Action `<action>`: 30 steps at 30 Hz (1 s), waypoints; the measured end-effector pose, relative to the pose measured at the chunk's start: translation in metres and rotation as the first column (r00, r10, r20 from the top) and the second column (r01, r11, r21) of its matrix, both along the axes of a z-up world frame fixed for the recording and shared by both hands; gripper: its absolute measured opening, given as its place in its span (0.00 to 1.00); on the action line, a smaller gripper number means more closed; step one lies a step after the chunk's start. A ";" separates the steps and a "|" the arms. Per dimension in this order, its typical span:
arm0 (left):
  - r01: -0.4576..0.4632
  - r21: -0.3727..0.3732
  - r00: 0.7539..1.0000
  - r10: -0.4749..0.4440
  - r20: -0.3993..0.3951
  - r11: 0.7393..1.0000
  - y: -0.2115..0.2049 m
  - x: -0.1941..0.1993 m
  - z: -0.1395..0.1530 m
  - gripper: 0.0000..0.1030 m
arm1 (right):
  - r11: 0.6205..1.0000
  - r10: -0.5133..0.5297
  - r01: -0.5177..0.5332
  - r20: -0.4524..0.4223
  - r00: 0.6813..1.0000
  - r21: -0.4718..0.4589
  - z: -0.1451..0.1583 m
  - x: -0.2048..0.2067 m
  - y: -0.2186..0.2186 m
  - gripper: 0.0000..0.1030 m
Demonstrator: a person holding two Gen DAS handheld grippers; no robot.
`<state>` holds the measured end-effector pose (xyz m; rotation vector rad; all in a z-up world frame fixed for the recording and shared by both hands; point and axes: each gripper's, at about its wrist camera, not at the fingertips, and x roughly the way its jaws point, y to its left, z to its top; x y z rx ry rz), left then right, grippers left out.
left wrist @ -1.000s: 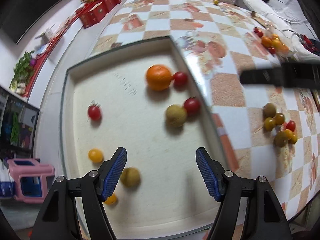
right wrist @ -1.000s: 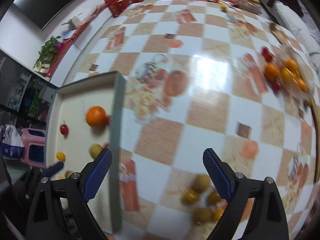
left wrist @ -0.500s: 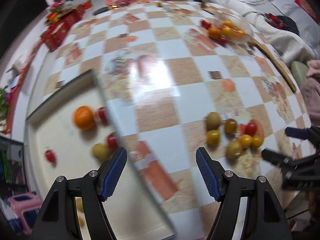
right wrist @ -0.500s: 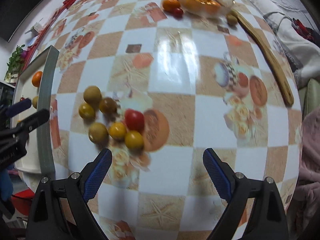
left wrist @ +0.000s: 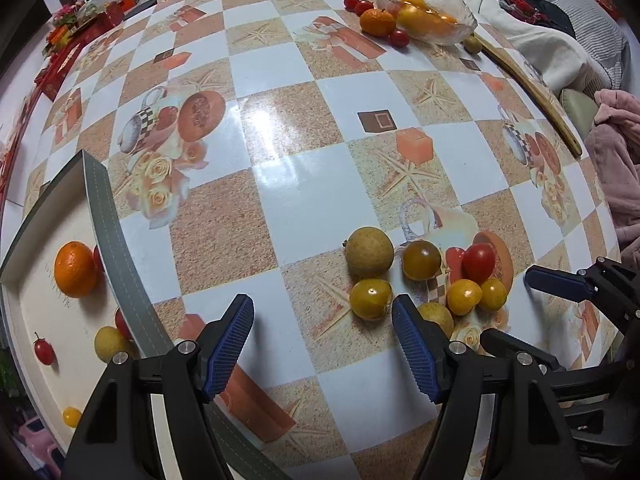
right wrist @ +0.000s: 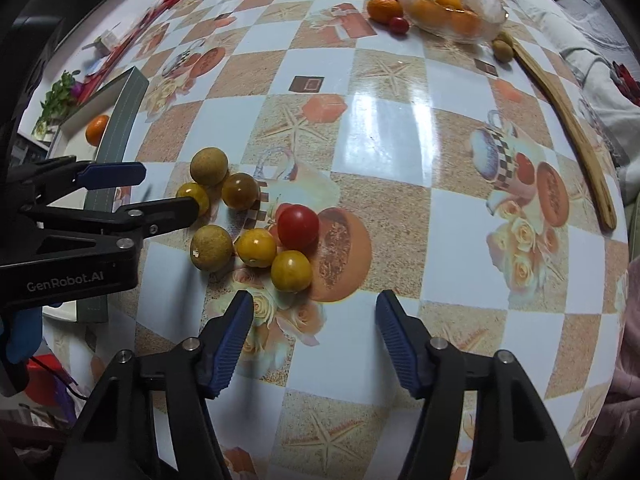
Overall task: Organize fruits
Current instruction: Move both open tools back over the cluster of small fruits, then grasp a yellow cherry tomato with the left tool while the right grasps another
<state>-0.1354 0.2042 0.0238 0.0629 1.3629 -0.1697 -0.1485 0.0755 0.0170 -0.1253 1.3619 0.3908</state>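
A cluster of small fruits lies on the checkered table: a brown longan [left wrist: 369,252], yellow tomatoes [left wrist: 370,298] and a red tomato [left wrist: 479,262]; the red tomato also shows in the right wrist view [right wrist: 298,227]. My left gripper [left wrist: 322,335] is open and empty, just short of the cluster, its right finger beside a yellow tomato. My right gripper [right wrist: 314,337] is open and empty, just in front of a yellow tomato [right wrist: 291,271]. A grey-rimmed tray [left wrist: 105,216] at the left holds an orange [left wrist: 75,269] and several small fruits.
A glass bowl [left wrist: 434,8] of oranges stands at the far right, with an orange [left wrist: 377,22] and red tomatoes beside it. A wooden stick [left wrist: 532,88] lies along the right table edge. Cloth and cushions lie beyond it.
Both grippers swung from the tray side over to the fruit cluster and moved closer to it. Both stayed open and empty.
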 end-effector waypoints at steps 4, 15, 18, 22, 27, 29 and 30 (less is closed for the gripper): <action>-0.009 -0.006 1.000 0.009 -0.006 1.000 -0.001 0.004 -0.004 0.71 | 1.000 0.013 -0.013 0.008 1.000 0.002 -0.001 0.001 0.002 0.65; -0.014 0.012 1.000 0.014 0.004 1.000 -0.013 0.009 -0.009 0.53 | 0.999 0.046 -0.046 0.029 0.999 -0.015 -0.002 0.008 0.015 0.49; 0.002 0.005 1.000 -0.002 0.008 1.000 -0.021 0.006 -0.006 0.38 | 0.998 0.054 -0.054 0.030 0.998 -0.022 -0.002 0.009 0.018 0.43; 0.012 -0.023 1.000 -0.011 0.012 1.000 -0.030 0.002 -0.005 0.25 | 0.999 0.048 -0.048 0.006 0.999 0.015 -0.002 0.010 0.018 0.21; -0.052 -0.090 0.999 0.051 -0.004 0.995 -0.017 0.001 -0.002 0.25 | 0.993 -0.043 0.048 -0.053 0.998 0.104 -0.004 0.012 0.002 0.22; -0.074 -0.105 0.997 0.074 -0.006 0.992 -0.010 0.000 0.001 0.25 | 0.990 -0.069 0.076 -0.064 0.996 0.117 -0.004 0.013 -0.004 0.22; -0.083 -0.110 0.997 0.083 -0.007 0.990 -0.006 0.001 0.001 0.25 | 0.989 -0.076 0.084 -0.068 0.995 0.119 -0.004 0.013 -0.006 0.22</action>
